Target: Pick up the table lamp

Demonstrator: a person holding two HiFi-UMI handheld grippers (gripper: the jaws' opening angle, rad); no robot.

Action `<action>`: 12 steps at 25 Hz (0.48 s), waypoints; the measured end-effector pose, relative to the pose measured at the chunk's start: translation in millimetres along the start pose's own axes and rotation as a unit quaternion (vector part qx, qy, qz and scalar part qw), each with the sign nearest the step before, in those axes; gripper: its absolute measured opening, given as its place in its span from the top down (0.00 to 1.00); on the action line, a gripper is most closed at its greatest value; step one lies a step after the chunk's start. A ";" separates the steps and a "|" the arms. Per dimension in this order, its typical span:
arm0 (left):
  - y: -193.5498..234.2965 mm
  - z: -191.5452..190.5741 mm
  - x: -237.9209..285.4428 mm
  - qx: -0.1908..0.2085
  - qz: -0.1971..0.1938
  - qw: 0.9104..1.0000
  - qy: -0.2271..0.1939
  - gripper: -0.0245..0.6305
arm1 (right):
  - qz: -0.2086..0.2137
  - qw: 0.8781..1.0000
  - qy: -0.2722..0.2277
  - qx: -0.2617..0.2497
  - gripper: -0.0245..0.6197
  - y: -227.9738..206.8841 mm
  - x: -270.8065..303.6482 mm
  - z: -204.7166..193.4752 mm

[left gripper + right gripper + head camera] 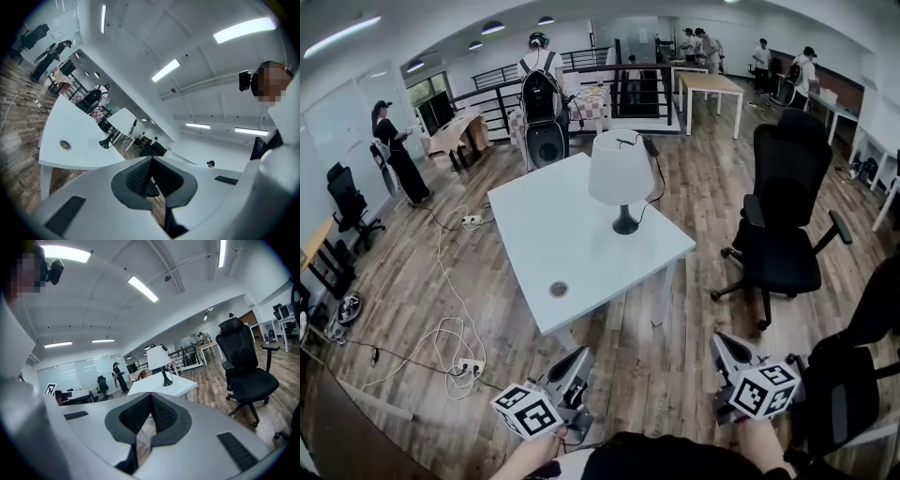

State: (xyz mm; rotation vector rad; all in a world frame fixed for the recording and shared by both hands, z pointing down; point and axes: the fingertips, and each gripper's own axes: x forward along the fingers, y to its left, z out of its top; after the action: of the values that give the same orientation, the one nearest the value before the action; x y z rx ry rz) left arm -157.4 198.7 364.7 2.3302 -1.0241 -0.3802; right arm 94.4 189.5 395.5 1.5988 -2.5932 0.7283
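The table lamp (621, 178) has a white shade and a black stem and foot; it stands upright on the far right part of a white table (553, 239). The lamp (160, 362) shows small in the right gripper view, and in the left gripper view only its dark foot (105, 142) and part of the shade are plain. Both grippers are well short of the table, low in the head view. My left gripper (573, 367) is shut with nothing in it. My right gripper (727, 353) is shut and empty too.
A black office chair (783, 211) stands right of the table, and a second chair (862, 366) is at my right side. Cables and a power strip (469, 366) lie on the wood floor to the left. Several people stand further back among other desks.
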 end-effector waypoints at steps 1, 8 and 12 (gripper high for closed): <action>4.3 3.1 3.8 0.001 -0.003 1.000 -0.001 0.94 | -0.003 1.000 0.001 -0.003 0.94 -0.1 2.7 -0.4; 25.8 8.1 22.6 -0.012 -0.013 1.000 0.001 0.94 | -0.023 0.999 0.017 -0.015 0.94 -6.2 22.6 3.1; 39.8 12.8 44.5 -0.011 -0.007 1.000 -0.007 0.94 | -0.013 0.999 0.024 -0.035 0.94 -18.8 49.5 16.4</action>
State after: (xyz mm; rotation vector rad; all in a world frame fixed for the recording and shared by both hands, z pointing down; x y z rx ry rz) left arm -156.9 138.7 376.7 2.3186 -1.0062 -0.4111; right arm 90.4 134.4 400.2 1.5732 -2.5286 0.6593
